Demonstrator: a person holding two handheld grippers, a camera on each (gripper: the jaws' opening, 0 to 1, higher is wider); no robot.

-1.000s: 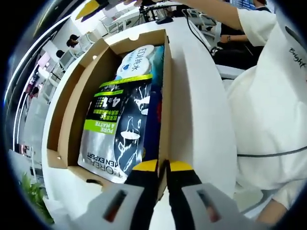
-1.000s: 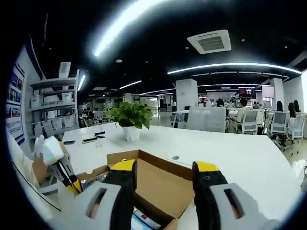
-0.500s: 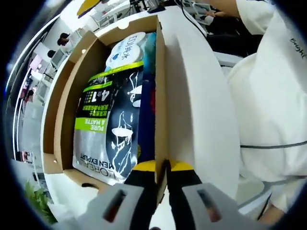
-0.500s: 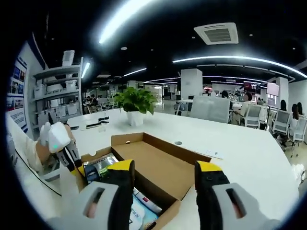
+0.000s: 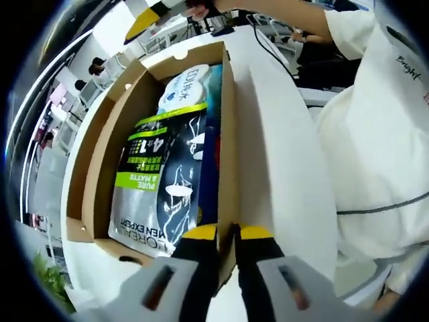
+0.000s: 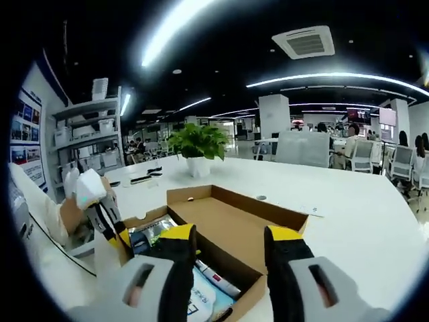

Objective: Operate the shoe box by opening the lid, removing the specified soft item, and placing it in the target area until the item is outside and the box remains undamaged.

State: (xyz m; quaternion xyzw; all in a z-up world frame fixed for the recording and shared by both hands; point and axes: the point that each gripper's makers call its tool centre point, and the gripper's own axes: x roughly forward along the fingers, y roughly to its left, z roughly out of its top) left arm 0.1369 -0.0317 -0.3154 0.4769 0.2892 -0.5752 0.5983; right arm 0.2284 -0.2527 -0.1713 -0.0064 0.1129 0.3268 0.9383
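On the white surface point(image 6: 362, 221), open box point(image 5: 100, 154) holding pouch point(image 5: 161, 181): left gripper point(image 5: 226, 235) clenched on its wall, right gripper point(image 6: 231, 238) released above; hard pulling could tear the cardboard.

Bright, even light from ceiling strips point(image 6: 181, 30), which glare white. The white table point(image 6: 362, 221) is nearly blown out. Fisheye bending at edges; shadows soft.

The left gripper point(image 5: 226, 232) is clamped on the near wall of the shoe box point(image 5: 228, 161), jaws together; the right gripper point(image 6: 231, 236) hovers above that box, jaws parted, holding nothing.
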